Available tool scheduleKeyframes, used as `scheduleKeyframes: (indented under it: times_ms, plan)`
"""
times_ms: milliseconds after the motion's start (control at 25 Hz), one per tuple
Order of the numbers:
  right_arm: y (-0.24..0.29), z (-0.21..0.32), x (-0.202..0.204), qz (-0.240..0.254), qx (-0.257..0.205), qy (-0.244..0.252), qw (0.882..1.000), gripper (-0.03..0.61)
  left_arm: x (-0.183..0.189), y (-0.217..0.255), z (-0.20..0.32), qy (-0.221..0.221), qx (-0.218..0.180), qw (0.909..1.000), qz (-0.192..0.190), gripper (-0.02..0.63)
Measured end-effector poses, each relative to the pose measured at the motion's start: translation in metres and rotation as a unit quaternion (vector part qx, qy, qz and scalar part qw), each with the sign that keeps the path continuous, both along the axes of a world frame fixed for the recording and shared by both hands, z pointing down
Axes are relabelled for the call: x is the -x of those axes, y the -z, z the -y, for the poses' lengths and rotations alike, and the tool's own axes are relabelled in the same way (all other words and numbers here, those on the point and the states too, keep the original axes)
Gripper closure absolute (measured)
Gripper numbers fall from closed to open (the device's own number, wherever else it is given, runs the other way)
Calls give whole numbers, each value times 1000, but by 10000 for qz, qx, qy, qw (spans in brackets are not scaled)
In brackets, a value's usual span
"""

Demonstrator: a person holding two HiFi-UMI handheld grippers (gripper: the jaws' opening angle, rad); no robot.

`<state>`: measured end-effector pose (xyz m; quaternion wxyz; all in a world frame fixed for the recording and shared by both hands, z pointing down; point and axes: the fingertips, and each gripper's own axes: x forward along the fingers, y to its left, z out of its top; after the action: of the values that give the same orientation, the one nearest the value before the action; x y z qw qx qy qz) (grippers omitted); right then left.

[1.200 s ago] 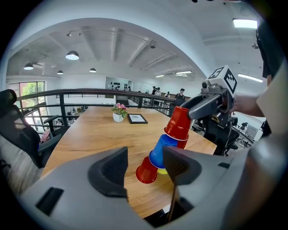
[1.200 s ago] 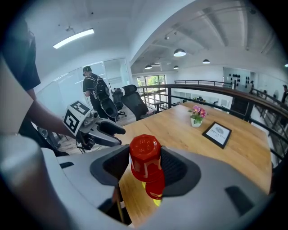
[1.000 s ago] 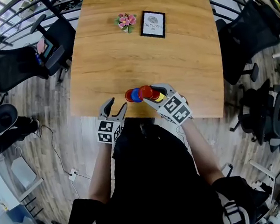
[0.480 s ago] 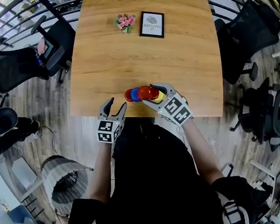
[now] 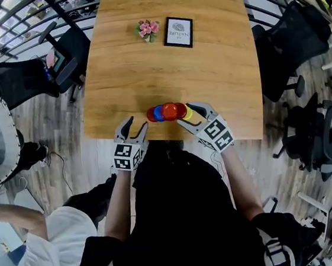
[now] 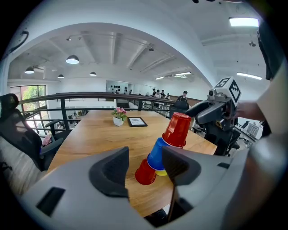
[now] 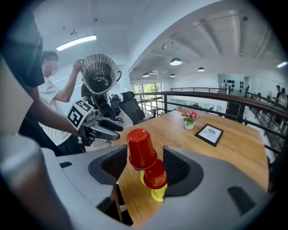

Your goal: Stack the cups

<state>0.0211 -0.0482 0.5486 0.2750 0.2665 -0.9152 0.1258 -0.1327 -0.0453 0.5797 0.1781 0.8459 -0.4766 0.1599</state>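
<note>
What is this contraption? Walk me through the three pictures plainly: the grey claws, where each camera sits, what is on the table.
There is no robot. A person holds a two-jaw gripper in each hand. The head view looks down from a camera on the person's head at the left gripper and right gripper by a wooden table. The other two pictures come from a camera on each gripper, and the grey shapes low in them are its own jaws. On the table stands a pile of upturned cups: a lower red cup and a yellow cup, a blue cup above, and a top red cup. Both grippers' jaws are apart and hold nothing. Farther off sit a flower pot and a framed picture.
</note>
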Motion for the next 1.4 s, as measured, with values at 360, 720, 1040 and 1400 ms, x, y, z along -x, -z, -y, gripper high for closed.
scheduleKeyframes:
  times_ms: [360, 720, 1040, 1400]
  plan:
    - [-9, -1, -35, 130, -339, -626, 9974, 512, -1, 17, -9, 63, -216, 9997, -19, 549]
    - [-15, -6, -48, 92, -559, -844, 9948, 571, -7, 27, -9, -153, -278, 9995, 70, 581]
    - [-15, -10, -53, 80, -523, -1170, 9917, 571, -7, 35, -8, -408, -320, 9986, 51, 583]
    - [-10, -18, -52, 38, -591, -1574, 9858, 571, -1, 38, -9, -738, -315, 9968, -6, 583]
